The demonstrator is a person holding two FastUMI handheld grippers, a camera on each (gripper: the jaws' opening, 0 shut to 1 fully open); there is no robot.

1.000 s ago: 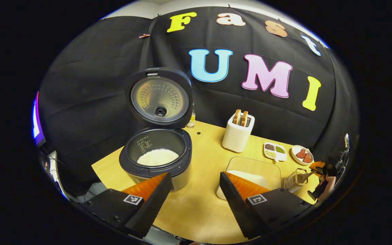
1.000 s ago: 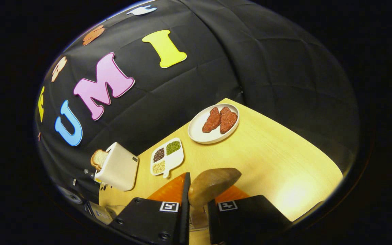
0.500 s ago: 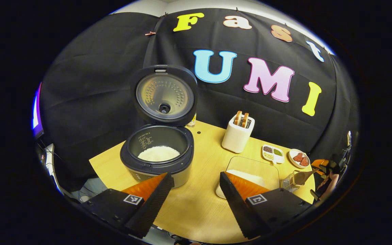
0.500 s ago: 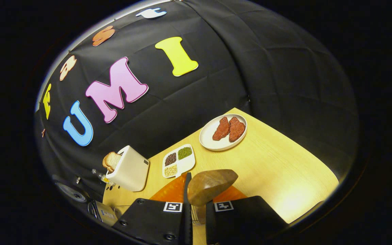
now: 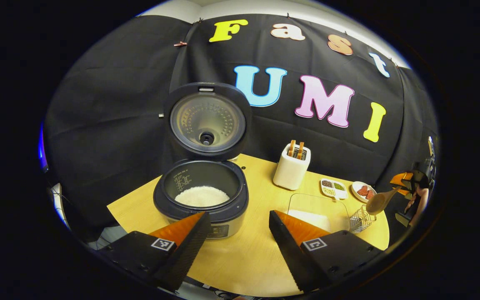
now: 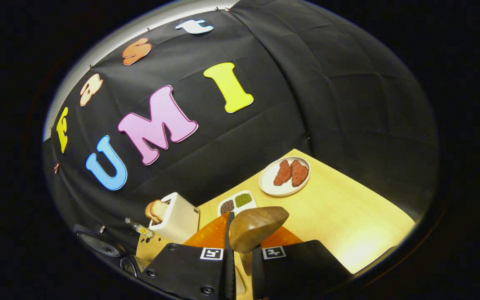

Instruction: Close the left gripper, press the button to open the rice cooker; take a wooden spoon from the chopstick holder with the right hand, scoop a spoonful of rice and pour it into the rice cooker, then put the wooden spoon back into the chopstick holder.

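The wooden spoon (image 6: 256, 227) sits between the jaws of the right gripper (image 6: 240, 250), which are closed on its handle; the bowl sticks out just past the fingertips, its long axis running forward along the fingers and the bowl tipped toward the right. In the left gripper view the same spoon (image 5: 379, 203) hangs in the air at the far right, handle rising up and right into the right gripper (image 5: 404, 181), bowl pointing down and left just above the wire chopstick holder (image 5: 361, 218).

Beyond the right jaws, on the counter (image 6: 348, 221), lie a divided dish of beans (image 6: 236, 203) and, farther ahead to the right, a plate with two pieces of meat (image 6: 285, 176); a white toaster with bread (image 6: 177, 218) stands ahead to the left.

The left gripper (image 5: 236, 227) hangs with its jaws wide apart, holding nothing. Just ahead of its left finger stands the rice cooker (image 5: 201, 198), lid (image 5: 207, 121) upright and open, white rice inside the pot. Ahead of the right finger sits a clear container of rice (image 5: 317, 210), beside the chopstick holder.
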